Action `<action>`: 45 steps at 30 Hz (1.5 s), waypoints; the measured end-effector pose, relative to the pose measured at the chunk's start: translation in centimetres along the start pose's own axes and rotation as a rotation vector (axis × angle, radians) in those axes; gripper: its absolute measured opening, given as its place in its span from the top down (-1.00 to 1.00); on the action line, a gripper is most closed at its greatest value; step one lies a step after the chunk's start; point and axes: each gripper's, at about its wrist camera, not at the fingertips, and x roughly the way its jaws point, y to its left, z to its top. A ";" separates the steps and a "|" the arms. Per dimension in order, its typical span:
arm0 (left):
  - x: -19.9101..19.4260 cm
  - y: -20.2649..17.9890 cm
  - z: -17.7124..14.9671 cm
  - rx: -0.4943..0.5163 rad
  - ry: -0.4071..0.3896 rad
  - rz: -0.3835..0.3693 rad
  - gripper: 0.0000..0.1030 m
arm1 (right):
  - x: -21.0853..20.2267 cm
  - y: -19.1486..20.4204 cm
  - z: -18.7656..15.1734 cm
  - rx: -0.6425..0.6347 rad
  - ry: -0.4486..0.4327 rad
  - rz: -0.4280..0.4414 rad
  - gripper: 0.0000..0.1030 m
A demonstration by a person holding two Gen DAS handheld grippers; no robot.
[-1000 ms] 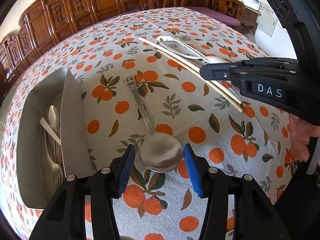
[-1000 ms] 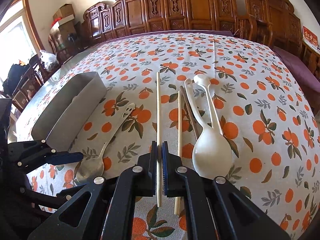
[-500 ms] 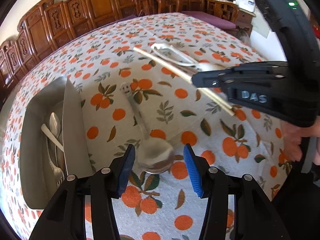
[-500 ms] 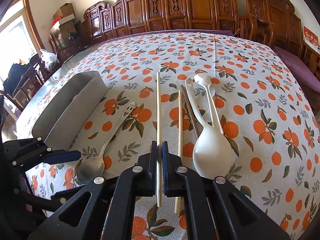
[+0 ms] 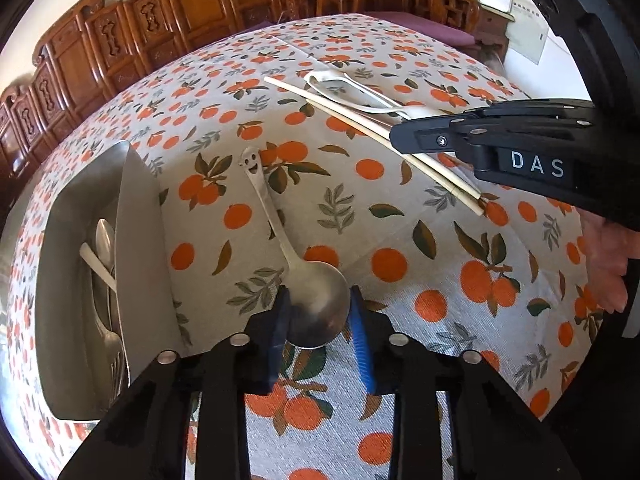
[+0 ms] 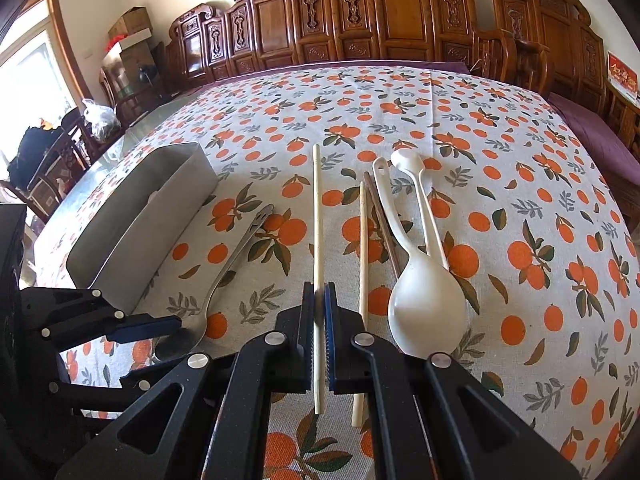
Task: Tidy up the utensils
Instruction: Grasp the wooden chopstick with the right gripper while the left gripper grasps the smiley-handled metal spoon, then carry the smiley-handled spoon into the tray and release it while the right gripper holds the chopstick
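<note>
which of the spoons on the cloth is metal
The smiley-handled spoon, its bowl between the left gripper's closing jaws; the other two spoons are white.

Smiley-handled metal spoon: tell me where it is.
In the left wrist view the metal spoon lies on the tablecloth right of the steel tray, its bowl between the closing left gripper jaws.

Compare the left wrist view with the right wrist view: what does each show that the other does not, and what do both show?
Only the left wrist view looks into the metal tray at the utensils already inside, and shows the left gripper closing around the metal spoon's bowl. Only the right wrist view shows the right gripper shut on a chopstick, and the big white spoon's bowl. Both show the orange-print tablecloth.
</note>
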 end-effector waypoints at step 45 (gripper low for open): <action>-10.5 8.9 1.3 -0.137 -0.226 -0.015 0.98 | -1.0 4.0 0.2 -0.076 -0.023 0.060 0.88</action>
